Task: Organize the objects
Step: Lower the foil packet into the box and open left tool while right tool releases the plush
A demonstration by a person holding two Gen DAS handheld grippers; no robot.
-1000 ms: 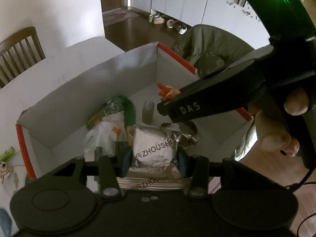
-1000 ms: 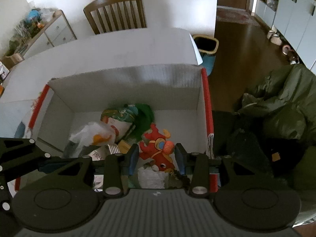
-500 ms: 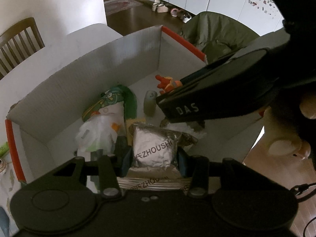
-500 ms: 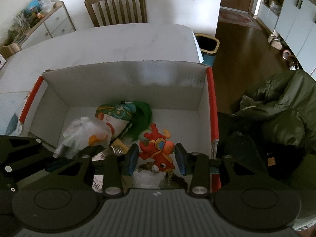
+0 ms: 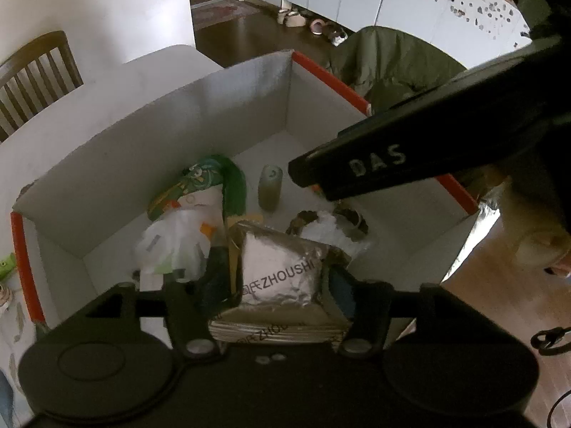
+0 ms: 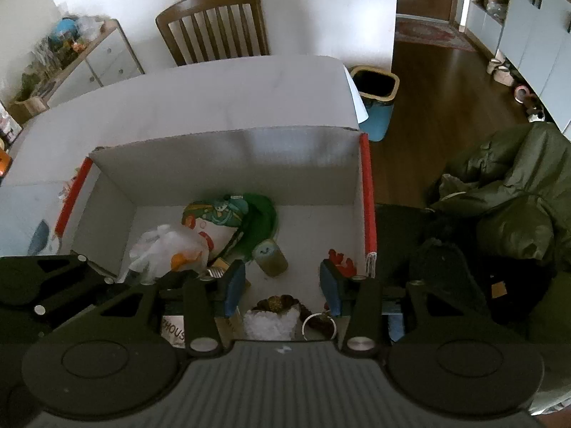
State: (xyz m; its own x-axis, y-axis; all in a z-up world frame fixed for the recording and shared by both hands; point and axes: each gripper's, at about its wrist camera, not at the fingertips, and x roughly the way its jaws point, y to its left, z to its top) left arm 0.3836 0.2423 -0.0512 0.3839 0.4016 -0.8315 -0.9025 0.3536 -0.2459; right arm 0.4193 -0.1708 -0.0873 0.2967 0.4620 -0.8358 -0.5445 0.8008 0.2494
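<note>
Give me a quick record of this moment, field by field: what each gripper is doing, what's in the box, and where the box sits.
left gripper: shut on silver foil pouch, over the box
right gripper: open, empty
box: white cardboard, red-edged, on white table
box contents: green patterned bag, white plastic bag, small jar, red toy

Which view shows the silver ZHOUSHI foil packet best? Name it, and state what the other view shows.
The left wrist view: the silver foil packet sits between the left gripper fingers, with its ZHOUSHI lettering readable. The right wrist view shows only a sliver of it, low behind the right gripper, whose jaws stand open and empty.
</note>
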